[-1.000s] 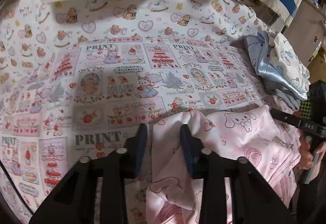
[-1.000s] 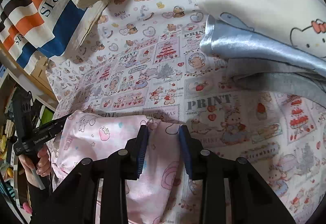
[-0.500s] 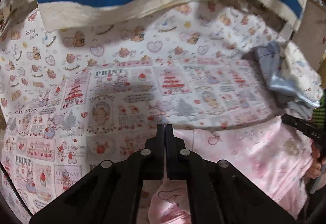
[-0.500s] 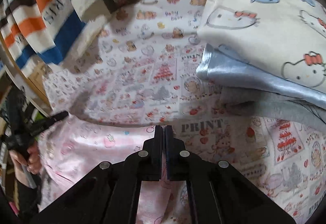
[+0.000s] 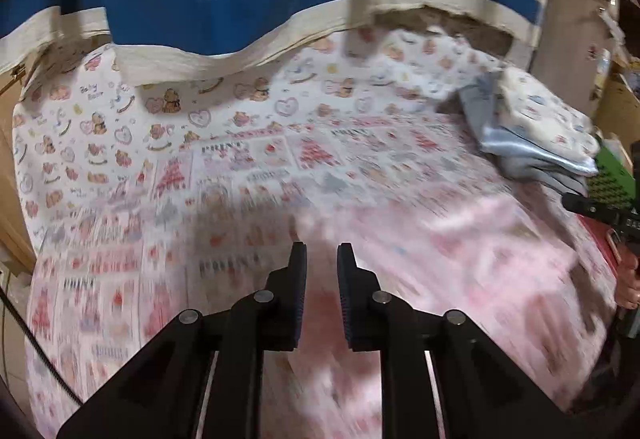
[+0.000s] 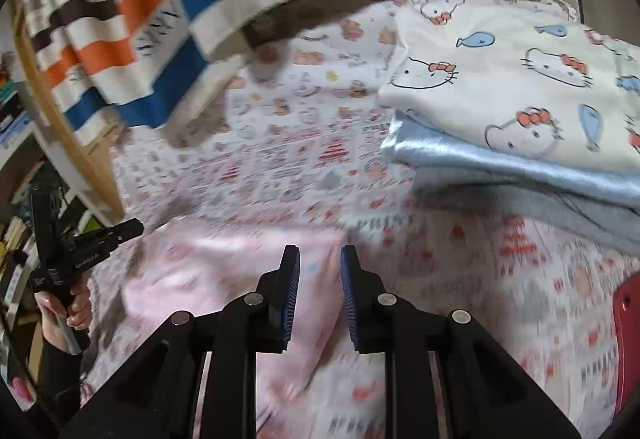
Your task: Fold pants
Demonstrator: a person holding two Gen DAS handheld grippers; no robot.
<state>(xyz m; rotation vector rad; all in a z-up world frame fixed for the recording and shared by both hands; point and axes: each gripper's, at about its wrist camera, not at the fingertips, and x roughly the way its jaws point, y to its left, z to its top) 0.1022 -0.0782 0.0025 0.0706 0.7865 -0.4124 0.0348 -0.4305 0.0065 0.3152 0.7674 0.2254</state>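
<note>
Pants (image 5: 460,259), pink with a cartoon print, lie spread on the bed directly beneath and ahead of both tools; motion blur hides their seams and hems. By the look of the cloth they are light, soft and limp, likely to sag and drag rather than keep a shape, so a pinch at a hem or waistband edge, one corner per tool, seems the surest hold. Left tool (image 5: 322,271): jaws have just been opening and stand slightly apart, nothing pressed between them, the pink cloth lying below. Right tool (image 6: 320,271): jaws likewise have just been opening, released, with the near edge of the pants under the gap. Each tool also appears at the margin of the other's view, gripped by a hand (image 6: 76,309). Bed sheet (image 5: 240,159), printed with bears, hearts and panels, is soft and slightly wrinkled. Striped cloth (image 5: 240,11) in blue, orange and cream hangs over the far edge. Stack of folded clothes (image 6: 520,111) sits at the right, well clear of the pants. Cluttered shelves border the bed.
</note>
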